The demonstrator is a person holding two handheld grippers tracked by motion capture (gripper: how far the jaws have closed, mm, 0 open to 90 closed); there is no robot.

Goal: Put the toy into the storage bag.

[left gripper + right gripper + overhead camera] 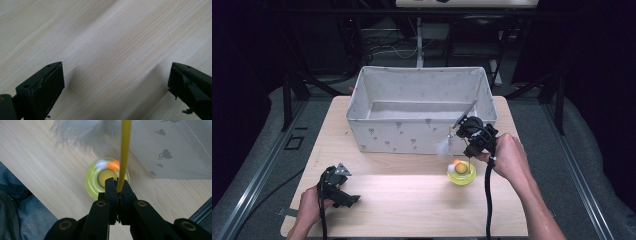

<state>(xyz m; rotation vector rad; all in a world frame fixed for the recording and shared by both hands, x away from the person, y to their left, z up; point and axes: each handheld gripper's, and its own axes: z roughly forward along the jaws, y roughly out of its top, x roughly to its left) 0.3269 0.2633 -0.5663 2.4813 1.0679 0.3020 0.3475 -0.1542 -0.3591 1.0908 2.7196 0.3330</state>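
Over the wooden table [412,195], right tongs [119,187] clamp a yellow wand [124,152], wrist raised.

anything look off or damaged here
Nothing spilled or knocked over. One small oddity: the left gripper's black finger pads look worn, with frayed bits hanging off their edges. Otherwise the right gripper pinches the yellow wand with its feather above the yellow toy, beside the fabric bin.
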